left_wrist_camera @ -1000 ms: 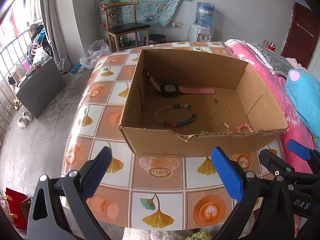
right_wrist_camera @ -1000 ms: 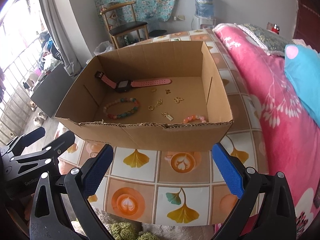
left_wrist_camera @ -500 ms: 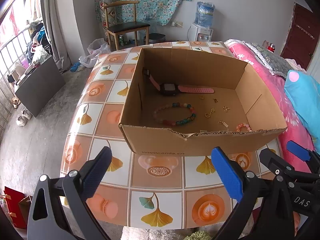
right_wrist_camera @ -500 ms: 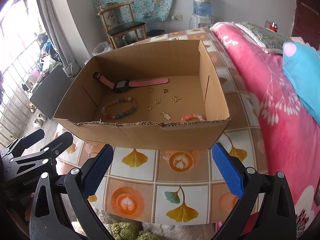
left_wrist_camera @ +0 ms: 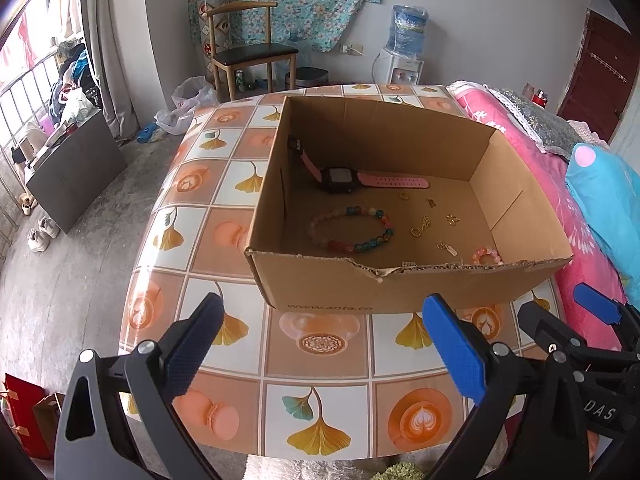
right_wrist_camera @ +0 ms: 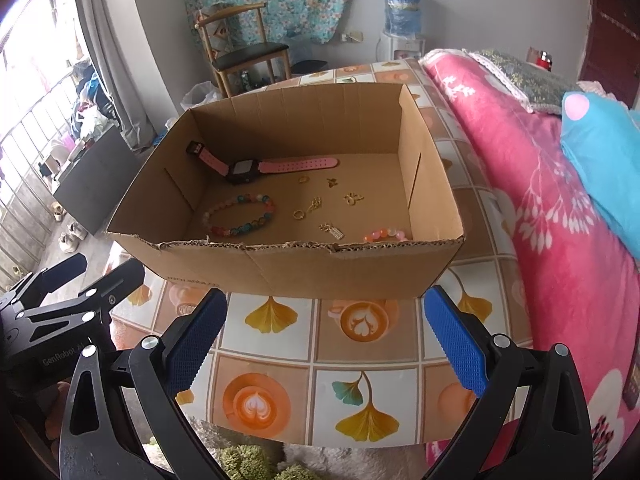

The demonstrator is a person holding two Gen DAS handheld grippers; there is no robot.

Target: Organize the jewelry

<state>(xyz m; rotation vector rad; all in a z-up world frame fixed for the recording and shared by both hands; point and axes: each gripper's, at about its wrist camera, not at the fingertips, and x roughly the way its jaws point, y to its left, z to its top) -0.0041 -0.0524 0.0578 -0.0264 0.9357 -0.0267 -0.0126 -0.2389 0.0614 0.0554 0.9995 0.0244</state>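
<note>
Both grippers hang short of the box, over the near tiled edge of the table (left_wrist_camera: 240, 376). Left gripper (left_wrist_camera: 320, 344): jaws spread wide, nothing between the pads. Right gripper (right_wrist_camera: 324, 332): same, wide apart and empty. Held back and high, probably so each camera takes in the whole box floor.

Cardboard box (right_wrist_camera: 320, 268) open-topped, near wall torn along its rim. All jewelry lies loose on its floor:
- pink-strapped watch (right_wrist_camera: 256, 168) at the back, one strap end propped up the left wall
- multicoloured bead bracelet (right_wrist_camera: 240, 216) left of centre, flat
- small pink bead bracelet (right_wrist_camera: 386, 235) in the near right corner, partly hidden by the torn rim
- several small gold pieces (right_wrist_camera: 312, 204) scattered between (too small to name).

Pieces lie apart, none overlapping. Fits either a finished gathering into the box, or a lot awaiting sorting.
</note>
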